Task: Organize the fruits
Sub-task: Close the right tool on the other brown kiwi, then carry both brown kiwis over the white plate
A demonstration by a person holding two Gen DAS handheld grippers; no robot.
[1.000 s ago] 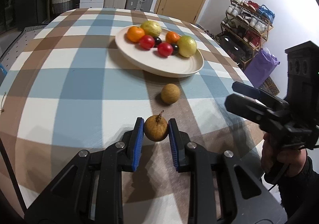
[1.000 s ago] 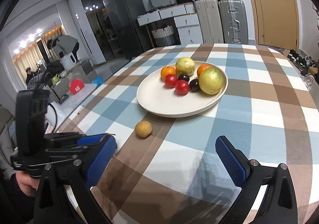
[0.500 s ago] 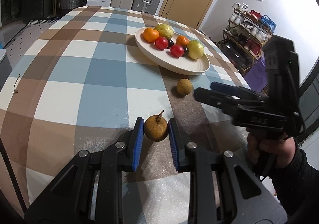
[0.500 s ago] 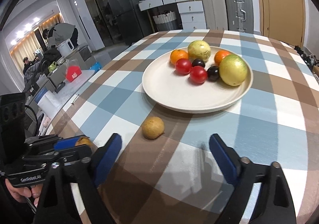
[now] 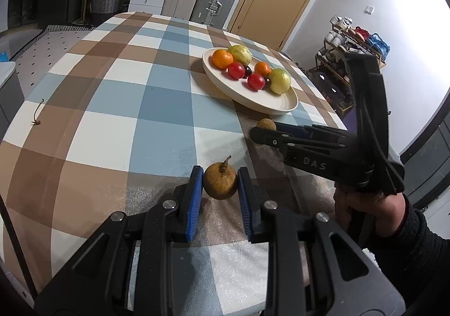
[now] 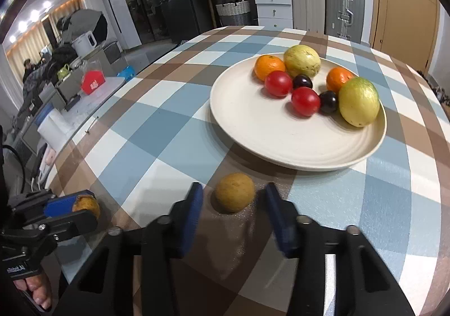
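The right tool (image 5: 261,131) bears white letters "DAS".

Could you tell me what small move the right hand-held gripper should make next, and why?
Probably finish closing. The right hand-held gripper has just been closing around the loose brown fruit on the tablecloth, yet gaps show beside both pads, so it isn't gripped for lifting to the plate.
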